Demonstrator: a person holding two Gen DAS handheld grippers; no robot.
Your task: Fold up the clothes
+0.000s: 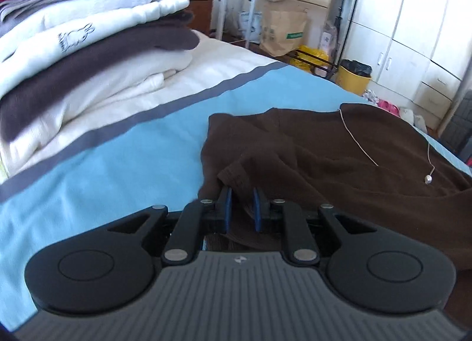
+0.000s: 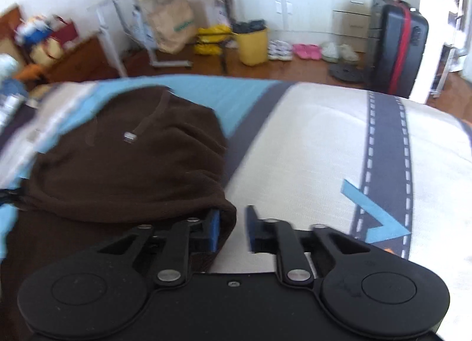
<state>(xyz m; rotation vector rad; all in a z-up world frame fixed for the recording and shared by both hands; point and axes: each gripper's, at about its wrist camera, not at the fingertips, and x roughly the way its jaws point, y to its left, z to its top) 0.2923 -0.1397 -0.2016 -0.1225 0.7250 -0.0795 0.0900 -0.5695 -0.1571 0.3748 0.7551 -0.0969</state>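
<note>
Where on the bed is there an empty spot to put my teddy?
Bare blue sheet lies between the stack of folded clothes and the brown hoodie. In the right view, the white cover beside the hoodie is bare too. It is crowded under the stack and hoodie.

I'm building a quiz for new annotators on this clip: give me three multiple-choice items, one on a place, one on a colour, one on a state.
1. Where is the folded clothes stack?
A. on the bed
B. on the floor
C. in the wardrobe

2. What colour is the hoodie?
A. red
B. brown
C. white

3. How is the left claw?
A. open around a fold
B. shut empty
C. out of view

Key: A, it rests on the bed cover; B, dark brown fabric; A, fabric lies between parted fingers.
</note>
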